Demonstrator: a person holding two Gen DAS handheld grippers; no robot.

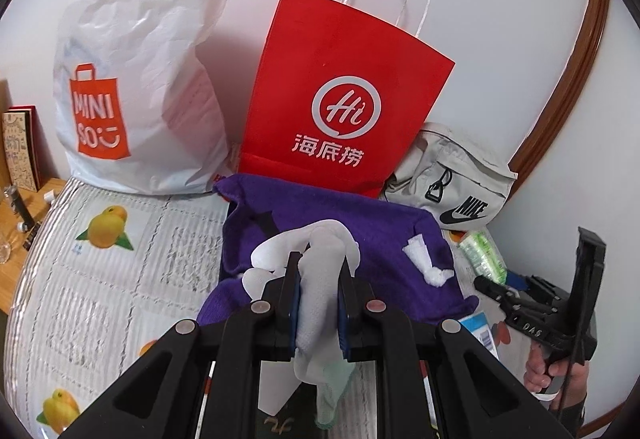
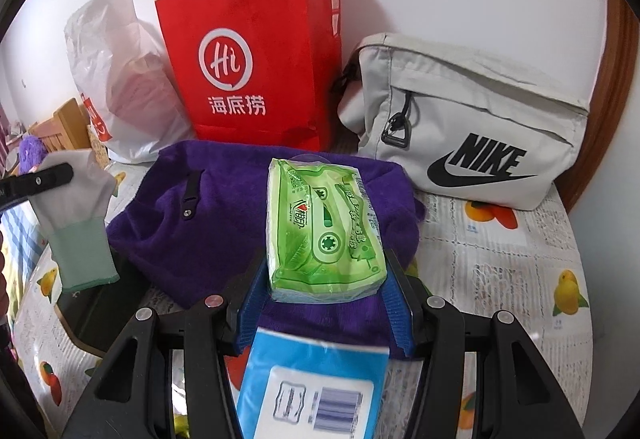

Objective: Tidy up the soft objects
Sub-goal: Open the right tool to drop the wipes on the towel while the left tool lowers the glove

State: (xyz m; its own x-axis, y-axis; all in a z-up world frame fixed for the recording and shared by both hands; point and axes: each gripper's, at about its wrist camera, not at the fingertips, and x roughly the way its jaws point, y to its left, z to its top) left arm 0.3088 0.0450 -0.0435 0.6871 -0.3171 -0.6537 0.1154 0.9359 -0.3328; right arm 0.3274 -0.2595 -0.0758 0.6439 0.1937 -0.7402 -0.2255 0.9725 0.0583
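Observation:
My left gripper (image 1: 318,275) is shut on a white glove with a green cuff (image 1: 320,303) and holds it above a purple fleece pouch (image 1: 360,235); the glove also shows at the left of the right wrist view (image 2: 76,215). My right gripper (image 2: 326,275) is shut on a green tissue pack (image 2: 324,227) and holds it over the purple pouch (image 2: 192,223). A small white scrap (image 1: 426,259) lies on the pouch. The right gripper also shows at the right of the left wrist view (image 1: 560,319).
A red paper bag (image 1: 340,99), a white Miniso plastic bag (image 1: 140,79) and a grey Nike pouch (image 2: 472,123) stand against the wall. A blue-and-white pack (image 2: 316,387) lies under my right gripper. The table has a fruit-print cover (image 1: 100,279). A wooden shelf (image 1: 24,199) is left.

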